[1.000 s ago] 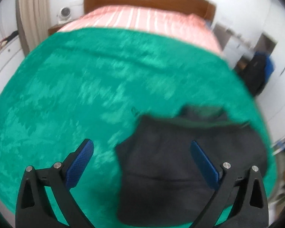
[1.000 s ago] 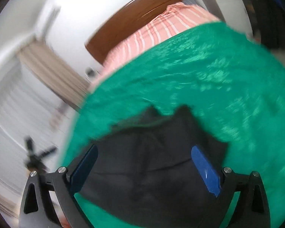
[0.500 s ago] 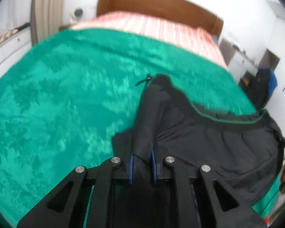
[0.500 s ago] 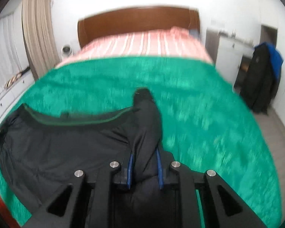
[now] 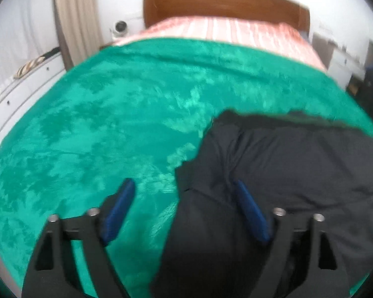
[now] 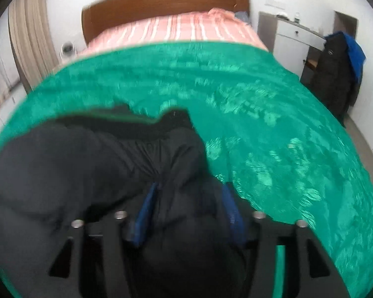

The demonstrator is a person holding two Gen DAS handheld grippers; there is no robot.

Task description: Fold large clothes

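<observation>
A black padded garment (image 5: 286, 173) lies bunched on the green blanket (image 5: 99, 124), right of centre in the left wrist view. My left gripper (image 5: 184, 183) hangs just above its left edge. Its jaws are opening wide, and neither blue pad presses on the cloth that lies partly between them. In the right wrist view the garment (image 6: 74, 168) spreads to the lower left. My right gripper (image 6: 189, 186) is over its right end, jaws opening, with a loose ridge of black cloth between the blue pads.
The blanket (image 6: 273, 129) covers most of a bed with a pink striped sheet (image 6: 181, 27) and a wooden headboard (image 6: 161, 0). A white cabinet (image 6: 293, 39) and a hanging dark coat (image 6: 335, 69) stand to the right. A curtain (image 5: 69, 12) hangs at left.
Half a second ago both grippers were shut on folds of the black garment. Both jaws now stand apart, both hands have sunk, and the garment rests lower on the blanket.
</observation>
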